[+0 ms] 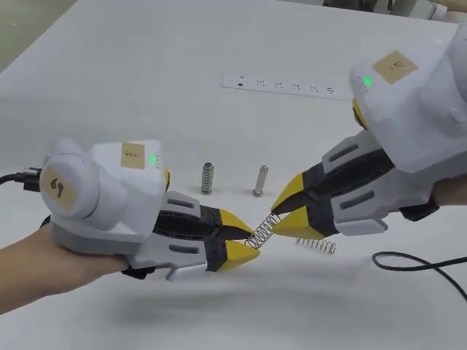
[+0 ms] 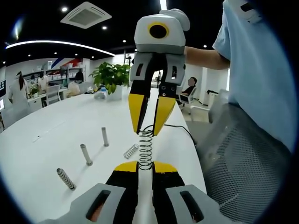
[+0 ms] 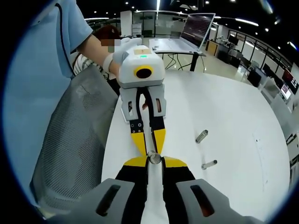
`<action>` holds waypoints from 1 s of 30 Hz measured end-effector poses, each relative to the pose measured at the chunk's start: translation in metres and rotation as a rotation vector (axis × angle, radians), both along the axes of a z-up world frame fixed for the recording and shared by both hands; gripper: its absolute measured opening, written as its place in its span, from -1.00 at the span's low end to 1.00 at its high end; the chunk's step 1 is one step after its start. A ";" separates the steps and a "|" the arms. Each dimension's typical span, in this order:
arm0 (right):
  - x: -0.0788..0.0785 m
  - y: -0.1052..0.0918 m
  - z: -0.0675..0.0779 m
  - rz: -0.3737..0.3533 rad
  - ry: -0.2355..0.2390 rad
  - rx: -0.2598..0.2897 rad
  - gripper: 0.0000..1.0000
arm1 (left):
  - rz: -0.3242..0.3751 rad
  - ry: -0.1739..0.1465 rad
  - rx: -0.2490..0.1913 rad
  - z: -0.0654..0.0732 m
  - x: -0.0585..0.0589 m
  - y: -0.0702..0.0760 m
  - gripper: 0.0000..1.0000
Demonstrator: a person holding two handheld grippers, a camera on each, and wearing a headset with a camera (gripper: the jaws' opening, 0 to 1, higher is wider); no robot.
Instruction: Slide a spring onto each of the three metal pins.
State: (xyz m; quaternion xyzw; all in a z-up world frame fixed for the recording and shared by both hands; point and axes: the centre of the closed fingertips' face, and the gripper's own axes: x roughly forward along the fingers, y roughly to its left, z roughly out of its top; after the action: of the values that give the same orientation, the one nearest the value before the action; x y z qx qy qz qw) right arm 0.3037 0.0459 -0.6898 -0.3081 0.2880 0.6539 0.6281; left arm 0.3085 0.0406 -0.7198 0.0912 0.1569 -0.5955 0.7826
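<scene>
A short coil spring (image 1: 263, 229) hangs above the table between my two grippers. My left gripper (image 1: 248, 244) is shut on its lower end, and my right gripper (image 1: 276, 213) is shut on the upper end. In the left gripper view the spring (image 2: 145, 148) runs from my own jaws up to the right gripper (image 2: 149, 130). Behind stand a pin wearing a spring (image 1: 208, 178) and a bare pin (image 1: 260, 181). The left gripper view has two bare pins (image 2: 105, 136) (image 2: 86, 154) and the sprung pin (image 2: 65, 178). A loose spring (image 1: 316, 246) lies on the table under the right gripper.
A white power strip (image 1: 288, 85) lies across the far side of the white table (image 1: 131, 95). A black cable (image 1: 416, 262) curls at the right near edge. A mesh chair (image 2: 238, 154) and the person's blue shirt are beside the table.
</scene>
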 end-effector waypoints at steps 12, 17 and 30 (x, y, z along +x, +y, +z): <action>-0.001 -0.001 -0.001 0.010 -0.001 -0.005 -0.84 | -0.005 -0.023 0.016 -0.002 -0.001 0.000 -0.95; -0.001 -0.002 -0.002 0.016 0.003 -0.006 -0.84 | -0.011 -0.030 0.022 -0.003 -0.001 0.000 -0.95; 0.003 -0.008 -0.004 0.010 -0.013 -0.017 -0.56 | -0.021 -0.043 0.034 -0.003 -0.002 0.000 -0.95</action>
State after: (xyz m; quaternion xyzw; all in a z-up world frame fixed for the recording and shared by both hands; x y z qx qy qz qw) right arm 0.3064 0.0378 -0.6937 -0.3191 0.2877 0.6527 0.6239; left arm 0.3068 0.0408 -0.7230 0.1187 0.1492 -0.5989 0.7778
